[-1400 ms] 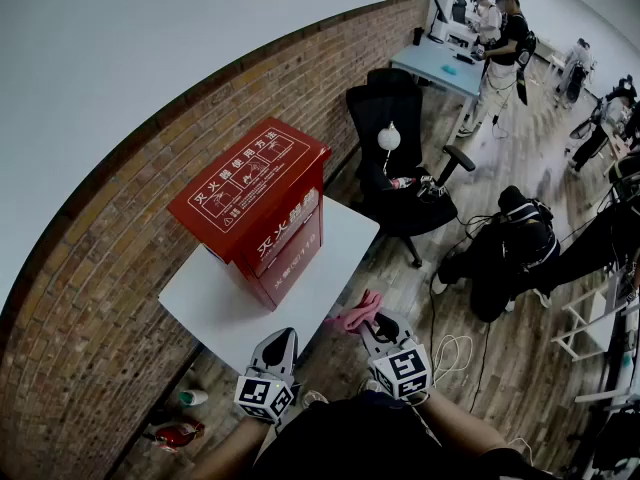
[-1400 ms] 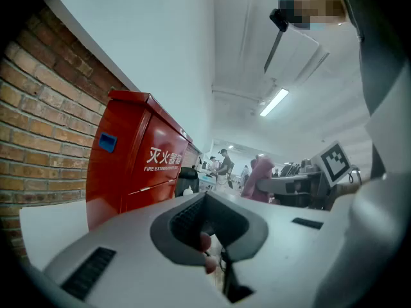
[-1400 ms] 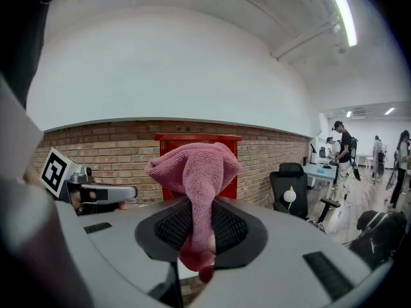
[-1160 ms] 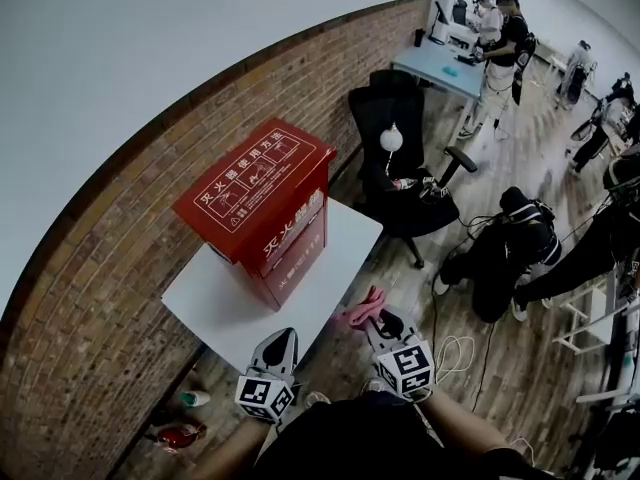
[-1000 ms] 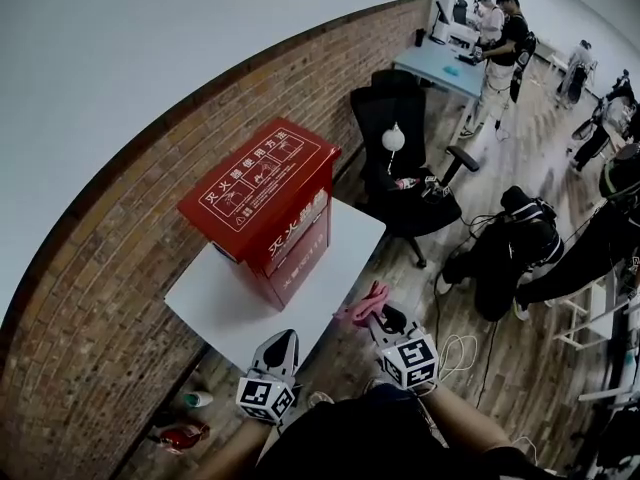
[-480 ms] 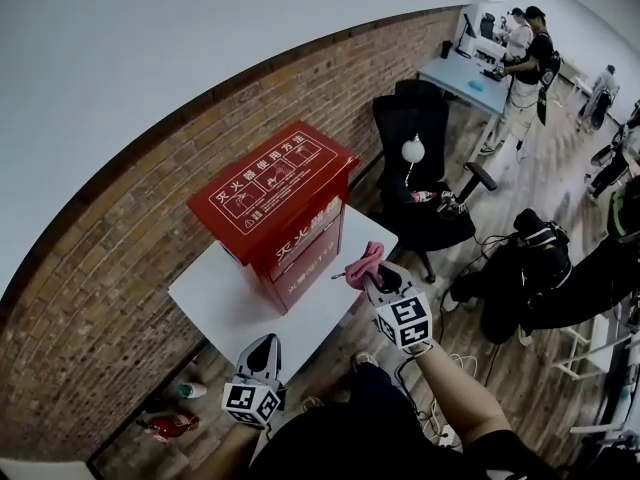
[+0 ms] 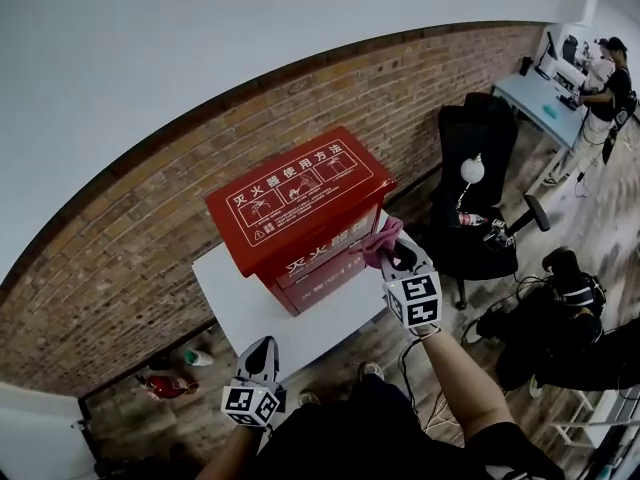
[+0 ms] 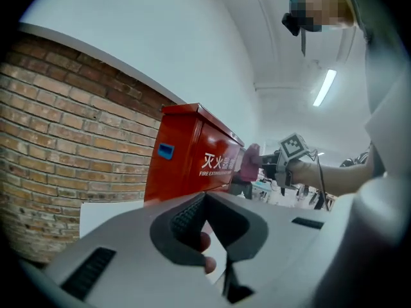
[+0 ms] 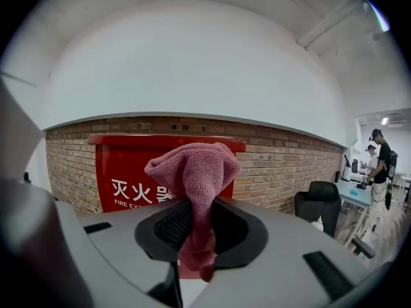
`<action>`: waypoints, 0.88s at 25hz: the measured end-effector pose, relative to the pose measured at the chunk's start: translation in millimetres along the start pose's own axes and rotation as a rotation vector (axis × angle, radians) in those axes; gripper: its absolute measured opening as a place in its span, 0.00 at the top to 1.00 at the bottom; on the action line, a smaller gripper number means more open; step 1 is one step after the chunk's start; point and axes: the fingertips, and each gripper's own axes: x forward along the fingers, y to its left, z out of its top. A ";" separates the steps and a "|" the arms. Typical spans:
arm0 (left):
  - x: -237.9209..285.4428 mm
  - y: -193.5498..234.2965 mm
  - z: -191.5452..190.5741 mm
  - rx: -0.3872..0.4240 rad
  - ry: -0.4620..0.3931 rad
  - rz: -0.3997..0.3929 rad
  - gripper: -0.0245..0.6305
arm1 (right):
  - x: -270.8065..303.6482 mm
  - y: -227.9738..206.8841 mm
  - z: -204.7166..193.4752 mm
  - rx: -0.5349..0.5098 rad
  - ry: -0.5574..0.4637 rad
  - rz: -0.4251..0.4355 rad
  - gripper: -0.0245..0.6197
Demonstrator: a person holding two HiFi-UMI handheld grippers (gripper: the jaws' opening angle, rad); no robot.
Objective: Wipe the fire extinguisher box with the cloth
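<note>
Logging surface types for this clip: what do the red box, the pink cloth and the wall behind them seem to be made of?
Fire extinguisher box: probably painted sheet metal; glossy red, crisp folded edges, printed white lettering. Cloth, pinched in the right gripper: likely microfibre; fine looped nap, limp folds. Lower wall: bare brick, matt, mortar joints showing.

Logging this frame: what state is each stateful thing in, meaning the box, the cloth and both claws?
fire extinguisher box: upright on the white table, lid shut.
cloth: bunched, pinched between jaws, held at the box's front upper edge.
right claw: shut on the cloth.
left claw: shut, empty, low and apart from the box.
</note>
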 end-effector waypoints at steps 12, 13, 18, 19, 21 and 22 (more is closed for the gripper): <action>23.3 -36.0 -16.6 -0.062 -0.015 0.180 0.94 | 57.3 -26.3 7.8 0.013 0.067 0.129 0.82; 22.0 -38.6 -19.6 -0.068 -0.009 0.184 0.94 | 60.3 -27.0 7.7 0.017 0.074 0.132 0.82; 18.4 -49.2 -30.1 -0.065 0.034 0.136 0.94 | 64.0 -25.5 13.9 0.006 0.084 0.128 0.82; 16.7 -49.7 -28.7 -0.060 0.037 0.120 0.94 | 63.8 -23.8 16.2 0.002 0.085 0.125 0.82; 11.6 -47.3 -25.7 -0.049 0.039 0.095 0.94 | 62.5 -21.2 18.8 -0.007 0.090 0.112 0.82; 9.2 -43.7 -25.2 -0.045 0.039 0.090 0.94 | 62.4 -20.9 19.6 -0.011 0.091 0.102 0.82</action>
